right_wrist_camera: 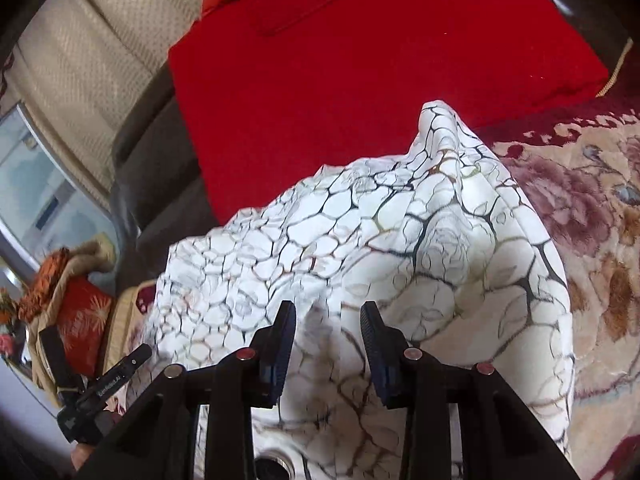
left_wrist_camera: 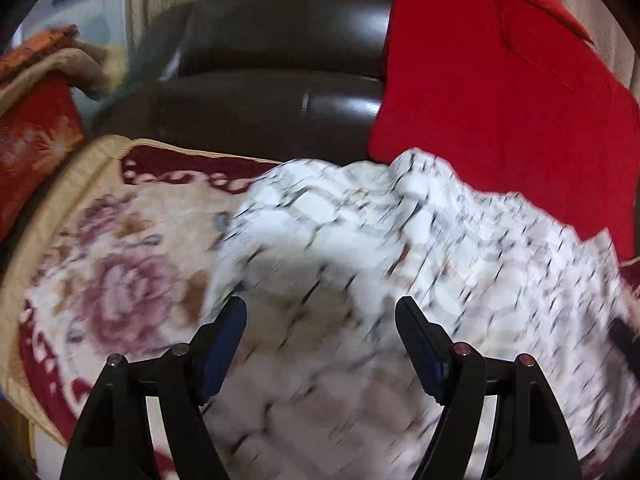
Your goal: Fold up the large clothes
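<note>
A large white garment with a dark cracked-stone print [left_wrist_camera: 360, 248] lies rumpled on a floral bedspread [left_wrist_camera: 120, 264]; it is motion-blurred in the left wrist view. My left gripper [left_wrist_camera: 320, 312] is open wide just above its near part, with nothing between the fingers. In the right wrist view the same garment [right_wrist_camera: 360, 232] is bunched into ridges. My right gripper [right_wrist_camera: 328, 316] is open, its fingers straddling a raised fold of the cloth without pinching it. The other hand-held gripper [right_wrist_camera: 100, 392] shows at the lower left of the right wrist view.
A red blanket [left_wrist_camera: 500, 92] [right_wrist_camera: 360, 60] lies beyond the garment. A dark leather headboard [left_wrist_camera: 288, 60] stands behind it. Orange and red cushions [left_wrist_camera: 36, 120] [right_wrist_camera: 76, 312] sit at the bed's side. A beige curtain [right_wrist_camera: 100, 40] hangs by a window.
</note>
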Tool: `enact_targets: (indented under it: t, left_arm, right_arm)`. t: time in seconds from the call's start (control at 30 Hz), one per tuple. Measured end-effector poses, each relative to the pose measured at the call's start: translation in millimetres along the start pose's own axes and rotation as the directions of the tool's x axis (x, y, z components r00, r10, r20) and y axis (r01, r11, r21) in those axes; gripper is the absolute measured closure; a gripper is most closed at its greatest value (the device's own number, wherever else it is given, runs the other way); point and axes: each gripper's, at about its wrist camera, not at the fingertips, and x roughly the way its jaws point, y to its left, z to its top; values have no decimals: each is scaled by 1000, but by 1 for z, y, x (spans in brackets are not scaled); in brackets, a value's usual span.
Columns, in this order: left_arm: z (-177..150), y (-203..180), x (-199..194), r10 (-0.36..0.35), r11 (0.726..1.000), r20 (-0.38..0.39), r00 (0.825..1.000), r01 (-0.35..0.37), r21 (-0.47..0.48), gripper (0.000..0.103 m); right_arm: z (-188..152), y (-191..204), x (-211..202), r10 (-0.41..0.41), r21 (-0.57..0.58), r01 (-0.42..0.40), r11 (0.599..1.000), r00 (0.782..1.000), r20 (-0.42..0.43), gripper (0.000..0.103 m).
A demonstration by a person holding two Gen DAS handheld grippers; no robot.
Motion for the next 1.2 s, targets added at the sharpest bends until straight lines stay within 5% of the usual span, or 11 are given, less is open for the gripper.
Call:
enact_targets:
  t: [0.2, 0.3, 0.37, 0.53, 0.93, 1.1, 1.2]
  left_arm:
    - [44, -29, 49, 109, 993, -78, 991, -106, 48, 26]
    - [55, -18, 95, 230, 973, -171, 958, -224, 54, 22]
    - [54, -8, 111, 198, 980, -238, 951, -198, 24, 21]
    - [49, 15, 73, 216, 975, -180, 960, -222, -13, 21]
    - [-41, 78, -65, 43, 983, -114, 993, -62, -172, 21]
    - [-87, 74, -73, -95, 959, -153, 984, 49, -278, 21]
    - [-106, 60, -66, -212, 925, -166, 963, 142, -353, 21]
  right_arm:
    - [16, -16, 6, -13, 42, 13, 999, 1000, -14, 65]
    - [17, -28, 12, -28, 62, 31, 998, 998, -51, 67]
    - [17, -27, 15, -36, 39, 39, 998, 998, -57, 67]
    - [17, -26, 10, -21, 39, 24, 999, 998, -54, 67]
    - [10, -30, -36, 58, 70, -60, 996, 998, 22, 65]
    - [2, -23, -50, 73, 47, -75, 996, 997, 30, 65]
    - [0, -20, -54, 68, 32, -70, 997, 997, 37, 65]
